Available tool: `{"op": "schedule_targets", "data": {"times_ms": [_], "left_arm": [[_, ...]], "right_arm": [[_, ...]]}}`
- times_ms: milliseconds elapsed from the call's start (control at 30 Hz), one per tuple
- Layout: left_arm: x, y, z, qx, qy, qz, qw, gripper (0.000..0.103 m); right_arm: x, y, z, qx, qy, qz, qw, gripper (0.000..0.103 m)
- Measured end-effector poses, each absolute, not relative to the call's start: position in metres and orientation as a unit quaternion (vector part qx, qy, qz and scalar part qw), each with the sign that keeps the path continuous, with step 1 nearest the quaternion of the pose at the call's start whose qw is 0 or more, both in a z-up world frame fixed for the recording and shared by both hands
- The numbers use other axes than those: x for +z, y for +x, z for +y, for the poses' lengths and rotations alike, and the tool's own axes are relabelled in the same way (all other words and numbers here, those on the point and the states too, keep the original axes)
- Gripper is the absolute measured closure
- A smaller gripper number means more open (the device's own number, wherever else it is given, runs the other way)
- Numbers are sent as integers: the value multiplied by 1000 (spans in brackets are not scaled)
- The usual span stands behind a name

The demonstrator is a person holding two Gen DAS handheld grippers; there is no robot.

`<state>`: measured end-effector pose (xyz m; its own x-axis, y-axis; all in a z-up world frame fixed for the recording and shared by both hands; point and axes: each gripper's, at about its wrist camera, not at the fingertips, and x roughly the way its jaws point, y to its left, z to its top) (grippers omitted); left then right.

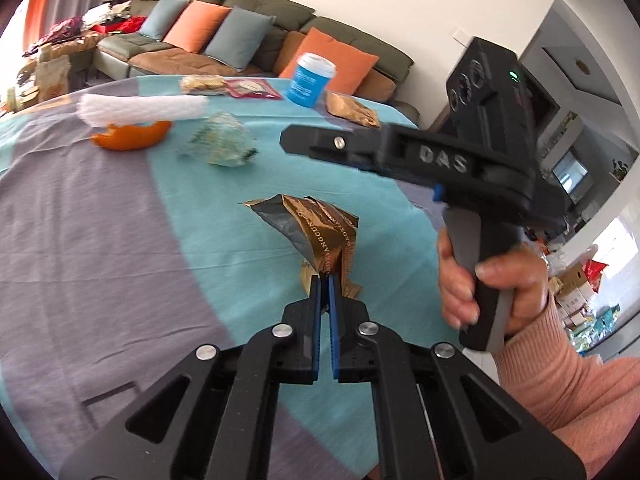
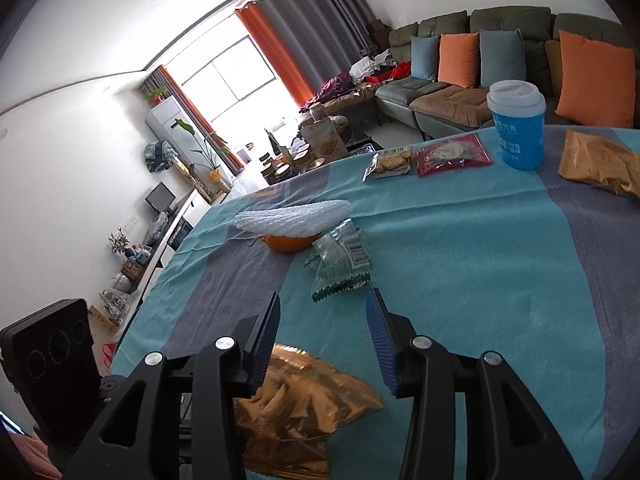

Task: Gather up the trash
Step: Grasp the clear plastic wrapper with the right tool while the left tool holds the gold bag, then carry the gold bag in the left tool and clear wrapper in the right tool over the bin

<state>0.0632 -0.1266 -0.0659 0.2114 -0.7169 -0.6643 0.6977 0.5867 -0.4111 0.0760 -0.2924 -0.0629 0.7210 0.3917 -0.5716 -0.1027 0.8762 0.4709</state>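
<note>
My left gripper [image 1: 325,280] is shut on a crumpled gold-brown wrapper [image 1: 316,228] and holds it above the blue and grey tablecloth [image 1: 100,220]. The same wrapper [image 2: 304,404] shows below my right gripper [image 2: 324,304], which is open and empty over the cloth. Just beyond its fingertips lies a clear green-printed wrapper [image 2: 340,262], also in the left wrist view [image 1: 222,142]. Farther off lie an orange peel [image 2: 290,242] under a white foam net [image 2: 294,216]. The right gripper's body [image 1: 400,148] hovers at the right of the left wrist view.
At the table's far side stand a blue cup with white lid [image 2: 517,126], a biscuit packet [image 2: 390,164], a red packet [image 2: 452,154] and a yellow-brown bag [image 2: 600,162]. A sofa with cushions [image 2: 480,68] lies beyond. The table edge drops off at left.
</note>
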Motion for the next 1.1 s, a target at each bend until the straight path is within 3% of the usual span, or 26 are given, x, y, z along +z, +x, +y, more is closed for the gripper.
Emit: {"op": "schedule_targets", "data": {"times_ms": [167, 333, 400, 467, 567, 1100], "left_arm": [[-58, 65, -93, -430, -19, 425, 796, 99], [-48, 68, -61, -404, -27, 415, 815, 99], [-46, 68, -49, -393, -31, 411, 822, 99], [-43, 67, -36, -384, -34, 409, 827, 99], [-38, 66, -20, -371, -34, 406, 834, 99], [-35, 54, 38, -319, -51, 394, 860, 99]], "right_arm": [[-65, 107, -287, 128, 186, 368, 902, 47], [-75, 129, -283, 124, 174, 391, 895, 47], [-79, 132, -283, 125, 170, 399, 892, 49], [-81, 132, -281, 129, 171, 403, 890, 62], [-83, 126, -283, 129, 176, 402, 889, 66], [-65, 68, -243, 197, 199, 354, 892, 68]]}}
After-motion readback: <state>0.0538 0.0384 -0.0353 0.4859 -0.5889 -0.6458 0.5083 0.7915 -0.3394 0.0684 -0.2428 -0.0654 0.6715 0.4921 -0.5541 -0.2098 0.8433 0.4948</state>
